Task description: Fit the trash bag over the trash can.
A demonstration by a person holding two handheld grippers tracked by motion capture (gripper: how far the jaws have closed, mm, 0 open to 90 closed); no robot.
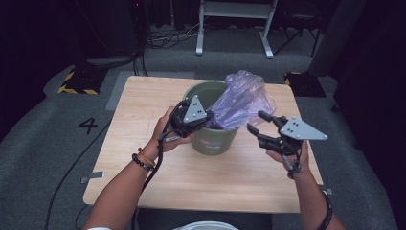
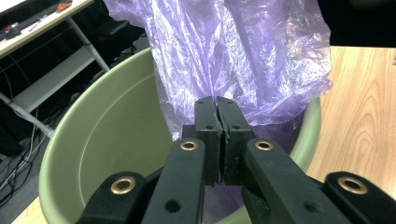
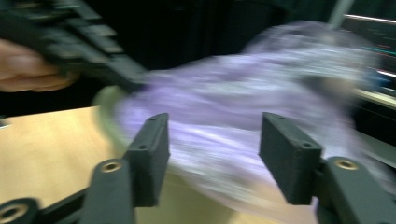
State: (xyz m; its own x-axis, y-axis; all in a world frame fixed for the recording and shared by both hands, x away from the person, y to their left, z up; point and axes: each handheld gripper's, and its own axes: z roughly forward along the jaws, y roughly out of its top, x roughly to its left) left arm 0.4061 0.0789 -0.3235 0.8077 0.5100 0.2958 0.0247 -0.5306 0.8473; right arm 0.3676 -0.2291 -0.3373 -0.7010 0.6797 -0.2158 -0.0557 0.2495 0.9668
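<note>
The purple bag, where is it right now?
In the high view, the purple bag sticks out of the green bin mid-table, leaning toward its right side.

Dim room, grey carpet floor point(image 1: 43, 143), white-legged desk point(image 1: 234, 14) behind wooden table point(image 1: 143, 120).

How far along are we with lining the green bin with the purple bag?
Done: the purple bag sits partly inside the green bin. In hand: the left tongs are shut on the bag's plastic at the near rim, while the right tongs stand open beside it, apart from it. Left: most of the bag stands bunched above the rim, not spread over it.
</note>
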